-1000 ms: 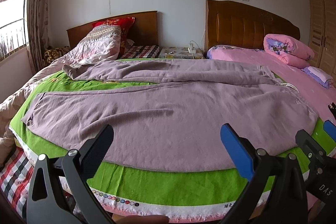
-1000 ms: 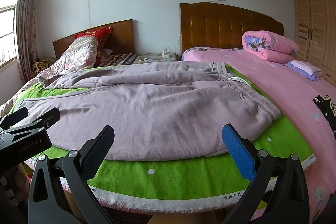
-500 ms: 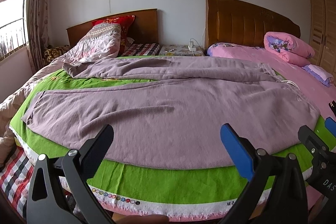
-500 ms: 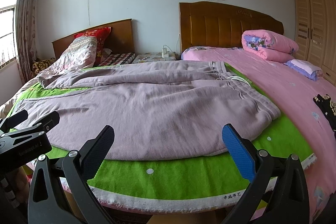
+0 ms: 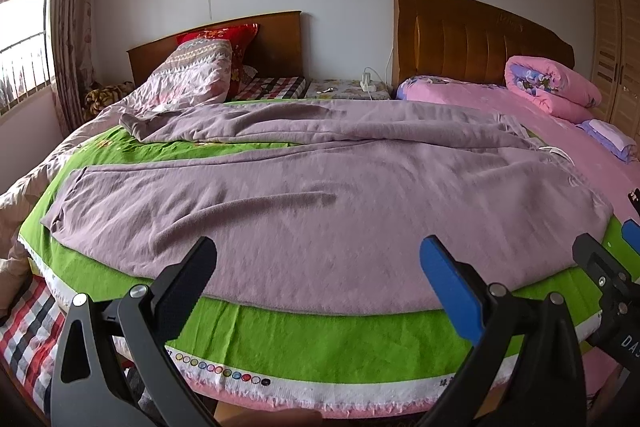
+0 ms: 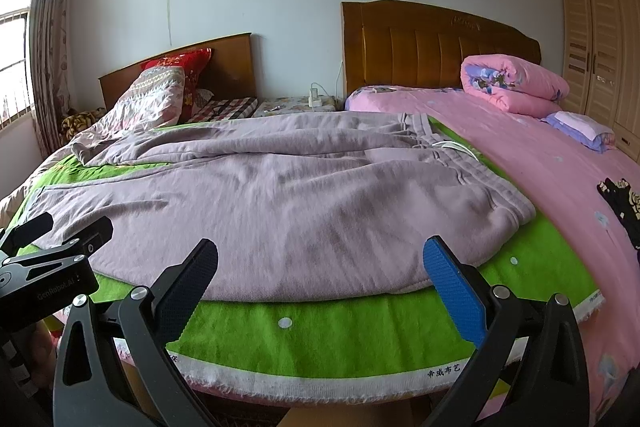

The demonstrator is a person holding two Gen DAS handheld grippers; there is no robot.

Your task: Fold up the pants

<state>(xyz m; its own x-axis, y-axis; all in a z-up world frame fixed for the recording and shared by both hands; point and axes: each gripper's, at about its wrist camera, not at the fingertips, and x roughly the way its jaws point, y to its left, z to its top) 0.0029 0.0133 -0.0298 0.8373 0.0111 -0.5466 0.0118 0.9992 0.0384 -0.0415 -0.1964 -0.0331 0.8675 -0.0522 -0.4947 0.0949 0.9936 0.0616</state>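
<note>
1. The left gripper (image 5: 318,259) and right gripper (image 6: 320,261) are both spread wide, holding nothing, short of the bed edge.
2. The mauve sweatpants (image 6: 280,211) lie flat on the green blanket (image 6: 340,331); a deep pinch could grab the blanket too.
3. The far leg (image 5: 320,123) is rumpled, so creases may fold in.

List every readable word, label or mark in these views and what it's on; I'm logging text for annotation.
"GenRobot.AI": side of the left gripper, seen from the right wrist.
"DAS", cut off by the frame: body of the right gripper, seen from the left wrist.
"帝威布艺": white selvedge of the green cloth.
Characters on the selvedge, left wrist view: too blurred.
</note>
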